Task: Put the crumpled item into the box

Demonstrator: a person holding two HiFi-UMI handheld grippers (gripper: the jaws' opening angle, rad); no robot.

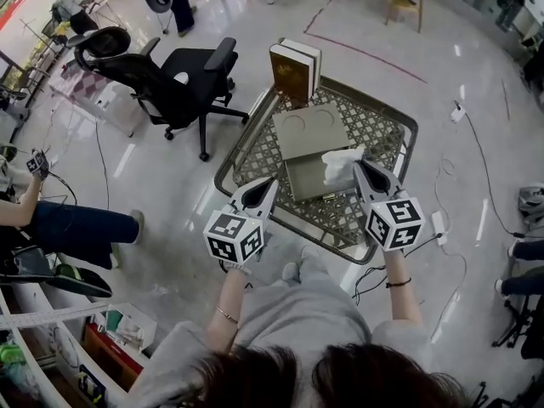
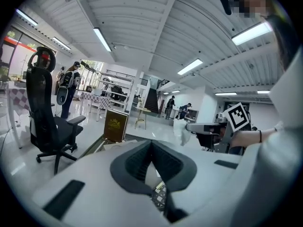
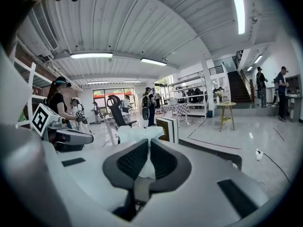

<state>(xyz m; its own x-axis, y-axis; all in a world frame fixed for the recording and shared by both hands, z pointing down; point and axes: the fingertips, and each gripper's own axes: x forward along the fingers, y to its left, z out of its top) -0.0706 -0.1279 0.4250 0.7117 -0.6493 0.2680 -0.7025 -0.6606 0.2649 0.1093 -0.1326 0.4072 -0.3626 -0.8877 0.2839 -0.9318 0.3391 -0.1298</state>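
Gripped crumpled white paper (image 3: 138, 134) between right gripper (image 3: 146, 150) jaws, plain in right gripper view; located it above flat grey open box (image 1: 306, 179) on metal lattice table (image 1: 378, 127) only by head view. Found left gripper (image 2: 151, 148) clenched, empty.

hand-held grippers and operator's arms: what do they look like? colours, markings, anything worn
Both the left hand-held gripper and right hand-held gripper have light grey tapered shells with dark ribbed pads. Each carries a white cube with black square markers. The person wears a grey top, a thin bracelet on the left wrist, a dark band on the right.
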